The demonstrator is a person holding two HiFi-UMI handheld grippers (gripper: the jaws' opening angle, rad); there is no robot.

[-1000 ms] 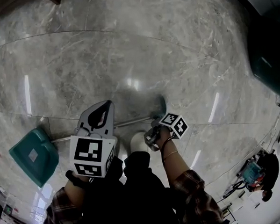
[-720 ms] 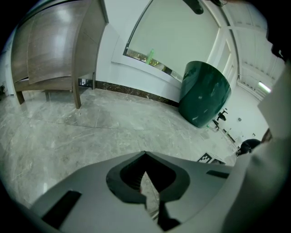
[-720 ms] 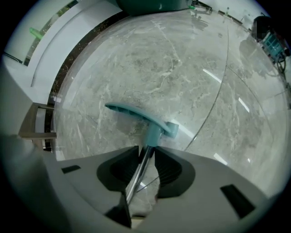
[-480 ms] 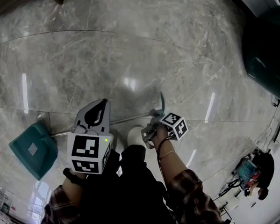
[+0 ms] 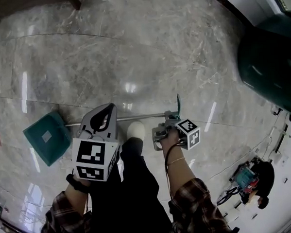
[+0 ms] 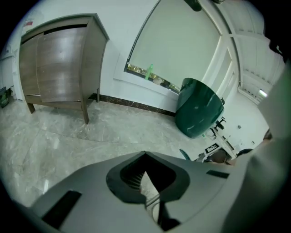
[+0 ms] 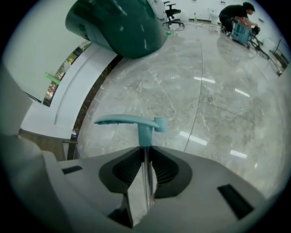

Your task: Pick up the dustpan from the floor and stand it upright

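Jaws of the left gripper (image 6: 145, 157) and the right gripper (image 7: 146, 152) clamp the dustpan pole (image 5: 145, 116); the pan (image 5: 47, 138), at 9 o'clock, may swing and twist it loose.

**Dustpan (image 5: 47, 138) going up**

The right claw (image 5: 168, 118) has just been closing its jaws onto the pole. It and the left claw (image 5: 105, 113) now sit higher, and the pan end lies nearer the left one.
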